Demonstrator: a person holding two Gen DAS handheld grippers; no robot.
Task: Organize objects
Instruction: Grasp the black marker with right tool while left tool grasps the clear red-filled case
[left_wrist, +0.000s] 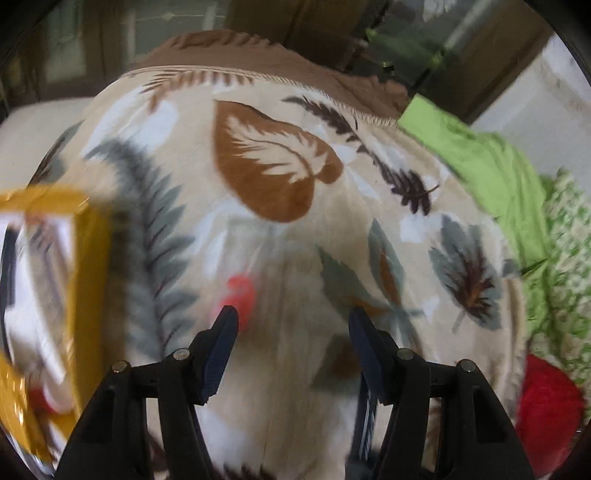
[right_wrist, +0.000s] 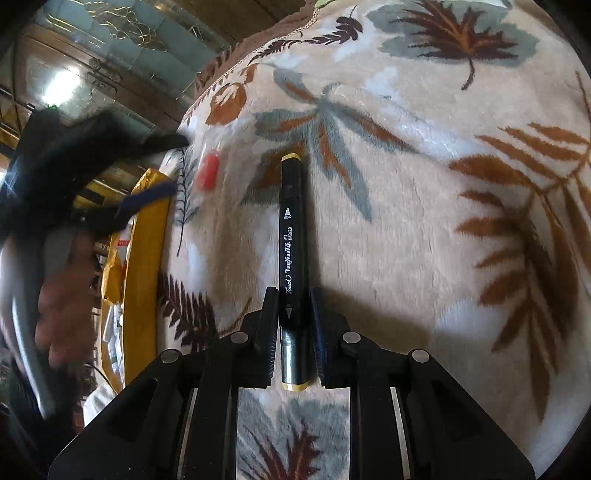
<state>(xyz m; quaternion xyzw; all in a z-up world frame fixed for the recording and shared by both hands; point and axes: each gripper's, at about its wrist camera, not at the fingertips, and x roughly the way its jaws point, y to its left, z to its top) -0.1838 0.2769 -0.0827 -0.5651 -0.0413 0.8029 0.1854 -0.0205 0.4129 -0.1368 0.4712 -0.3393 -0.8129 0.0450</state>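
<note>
The right gripper (right_wrist: 293, 325) pinches a black, yellow-capped art marker (right_wrist: 293, 236) between its fingers; the left gripper (left_wrist: 293, 321) gapes empty. I'd keep it level, moving toward the yellow box (right_wrist: 147, 258).

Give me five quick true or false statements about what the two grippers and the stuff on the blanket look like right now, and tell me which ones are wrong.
1. The right gripper is shut on a black art marker with yellow ends. True.
2. The left gripper grips a small red thing. False: its jaws stand open and hold nothing; the small red thing lies blurred ahead of its left fingertip.
3. The leaf-print blanket covers the surface under both grippers. True.
4. A yellow box sits at the left edge in the left wrist view. True.
5. The marker is uncapped. False: both yellow-tipped ends appear closed.
</note>
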